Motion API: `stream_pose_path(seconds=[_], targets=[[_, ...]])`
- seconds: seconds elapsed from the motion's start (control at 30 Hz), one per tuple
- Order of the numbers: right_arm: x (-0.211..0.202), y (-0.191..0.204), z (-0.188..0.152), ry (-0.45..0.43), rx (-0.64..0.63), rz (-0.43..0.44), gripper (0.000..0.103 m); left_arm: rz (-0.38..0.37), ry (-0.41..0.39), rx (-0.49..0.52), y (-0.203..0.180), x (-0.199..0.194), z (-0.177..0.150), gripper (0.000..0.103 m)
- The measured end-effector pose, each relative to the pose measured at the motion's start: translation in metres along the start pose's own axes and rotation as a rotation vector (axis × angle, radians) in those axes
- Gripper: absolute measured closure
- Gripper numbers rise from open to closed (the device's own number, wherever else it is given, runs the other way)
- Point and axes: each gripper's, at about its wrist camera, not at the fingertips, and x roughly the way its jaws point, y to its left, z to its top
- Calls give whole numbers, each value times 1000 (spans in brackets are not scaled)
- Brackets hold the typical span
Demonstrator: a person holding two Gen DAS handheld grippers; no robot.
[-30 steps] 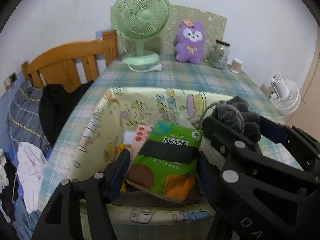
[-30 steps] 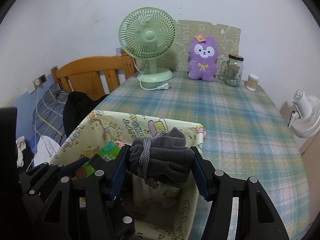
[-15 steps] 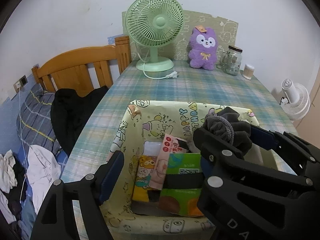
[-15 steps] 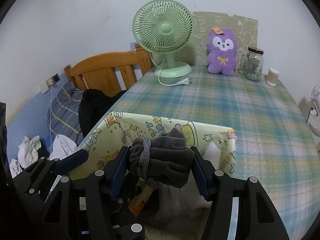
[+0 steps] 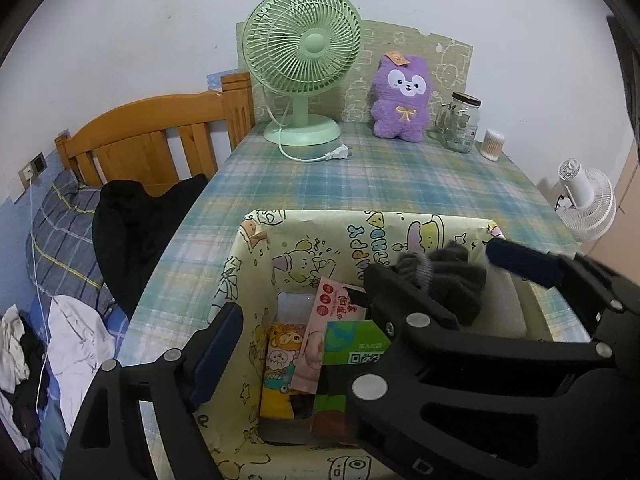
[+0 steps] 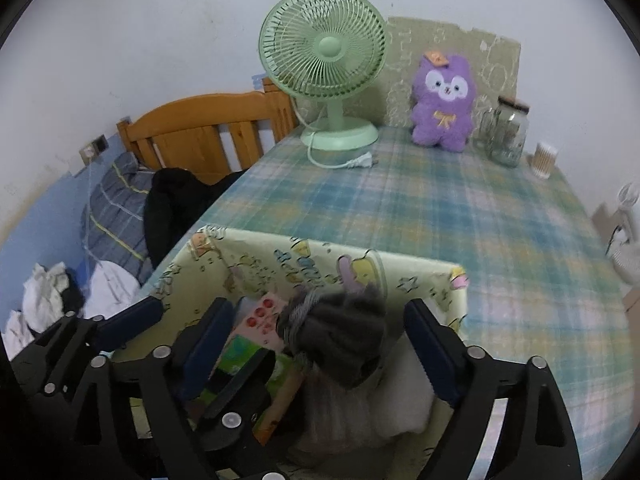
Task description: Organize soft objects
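Right claw [image 6: 316, 344] opening — grey glove bundle [image 6: 340, 340] between, clear of both pads.

The right claw [image 5: 460, 280] covers half the green pack [image 5: 352, 354] in the box, the white fan [image 6: 626, 232] gets chopped by the frame edge, and the plaid bench [image 6: 500, 240] is blurry.

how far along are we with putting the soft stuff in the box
Done: the tissue packs already lie in the cartoon-print box. In hand: the right gripper is opening around the grey glove bundle, dropping it into the box; the left gripper is opening too, with nothing between its jaws. Possibly left: the purple plush toy standing on the table.
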Motion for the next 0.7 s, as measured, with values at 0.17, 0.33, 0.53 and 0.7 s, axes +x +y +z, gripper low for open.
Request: stream_pose_path(seconds=[0.17, 0.33, 0.53, 0.7], targets=[[-5, -3, 2, -27, -36, -88, 10, -10, 5, 6, -5, 2, 0, 16], [-12, -15, -5, -5, 7, -107, 10, -34, 5, 18, -17, 0, -4, 16], [-26, -30, -19, 2, 73, -110, 10, -39, -10, 40, -31, -9, -11, 15], [-45, -37, -27, -21, 85, -111, 10, -40, -38, 55, -44, -23, -14, 15]])
